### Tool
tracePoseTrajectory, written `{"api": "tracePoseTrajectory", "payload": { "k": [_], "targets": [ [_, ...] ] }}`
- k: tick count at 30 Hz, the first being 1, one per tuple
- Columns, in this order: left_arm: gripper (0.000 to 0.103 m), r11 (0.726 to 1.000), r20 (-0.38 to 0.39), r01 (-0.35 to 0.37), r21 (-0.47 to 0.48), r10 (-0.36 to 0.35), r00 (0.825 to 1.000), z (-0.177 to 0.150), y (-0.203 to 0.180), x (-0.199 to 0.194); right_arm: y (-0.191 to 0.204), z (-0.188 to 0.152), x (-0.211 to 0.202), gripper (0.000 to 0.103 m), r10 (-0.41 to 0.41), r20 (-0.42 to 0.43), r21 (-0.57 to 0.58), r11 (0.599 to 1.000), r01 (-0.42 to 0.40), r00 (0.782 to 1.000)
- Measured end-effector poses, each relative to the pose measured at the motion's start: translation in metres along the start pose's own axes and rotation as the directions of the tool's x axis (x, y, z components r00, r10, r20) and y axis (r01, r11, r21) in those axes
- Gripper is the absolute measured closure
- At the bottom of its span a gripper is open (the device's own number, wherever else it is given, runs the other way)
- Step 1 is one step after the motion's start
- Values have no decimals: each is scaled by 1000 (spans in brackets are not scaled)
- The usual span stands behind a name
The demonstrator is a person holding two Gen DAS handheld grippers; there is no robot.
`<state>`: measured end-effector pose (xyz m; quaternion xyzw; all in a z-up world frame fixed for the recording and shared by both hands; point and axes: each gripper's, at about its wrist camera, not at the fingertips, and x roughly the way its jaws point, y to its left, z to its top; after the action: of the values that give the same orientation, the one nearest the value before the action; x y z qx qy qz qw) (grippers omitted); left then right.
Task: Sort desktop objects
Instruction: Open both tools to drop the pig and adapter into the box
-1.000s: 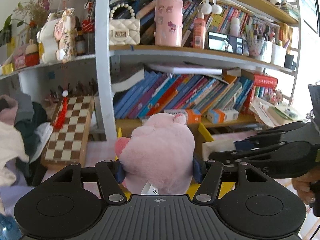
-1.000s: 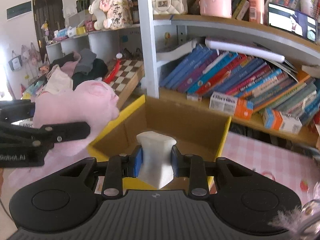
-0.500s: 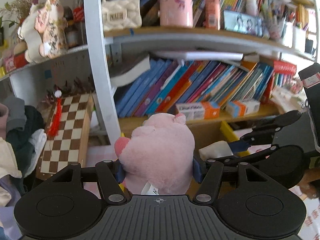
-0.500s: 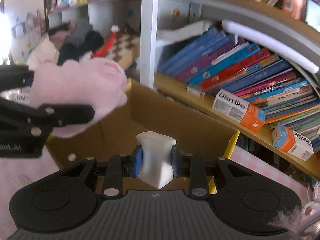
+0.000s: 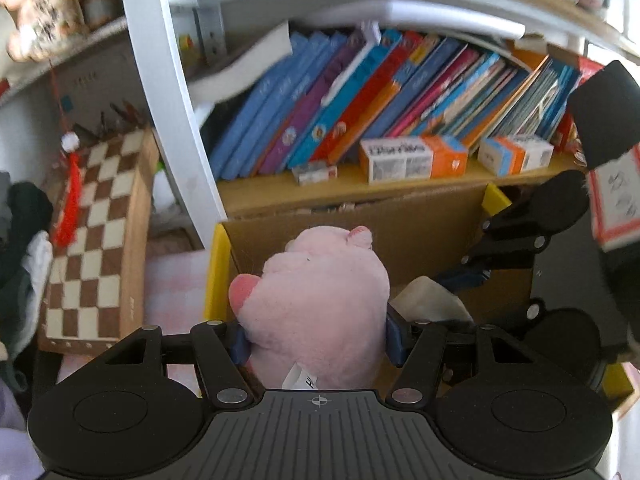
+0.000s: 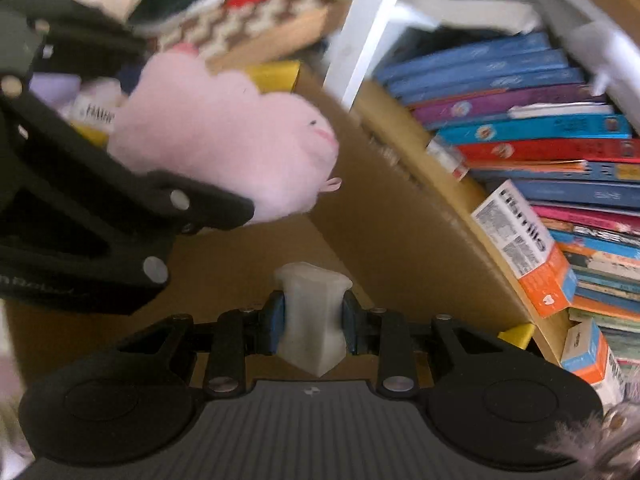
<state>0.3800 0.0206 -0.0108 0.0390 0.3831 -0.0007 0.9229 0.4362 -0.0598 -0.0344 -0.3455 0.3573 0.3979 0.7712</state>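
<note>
So my left gripper (image 5: 316, 338) is clamped on the pink plush pig (image 5: 320, 312), hanging over the open cardboard box (image 5: 420, 224) with the yellow edges. My right gripper (image 6: 312, 322) has its blue pads squeezing a small white squishy block (image 6: 312, 320), also over the box's inside. Both sit side by side, in front of the bookshelf (image 5: 400, 184) with leaning books; a chessboard (image 5: 96, 236) stands left of the box.

Each gripper is built of matte black plastic: a ribbed base plate marked with a small crosshair, two round discs at its sides, and linkage bars fastened with silver screws. The left gripper (image 5: 316, 338) and the right gripper (image 6: 312, 322) are fitted with blue pads.
</note>
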Motion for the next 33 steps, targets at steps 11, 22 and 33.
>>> {"api": "tracePoseTrajectory", "payload": {
  "k": [11,22,33],
  "targets": [
    [42,999,-86,-10,34,13,996,-2,-2,27,-3,9,26,75,74,-114,-18,997,-76,991],
    [30,999,-108,-24,46,29,994,3,-1,26,4,10,16,30,18,-62,-32,999,-20,998],
    [19,989,33,-56,138,52,998,3,-14,-19,4,-3,-16,28,-6,-1,72,997,6,1000]
  ]
}}
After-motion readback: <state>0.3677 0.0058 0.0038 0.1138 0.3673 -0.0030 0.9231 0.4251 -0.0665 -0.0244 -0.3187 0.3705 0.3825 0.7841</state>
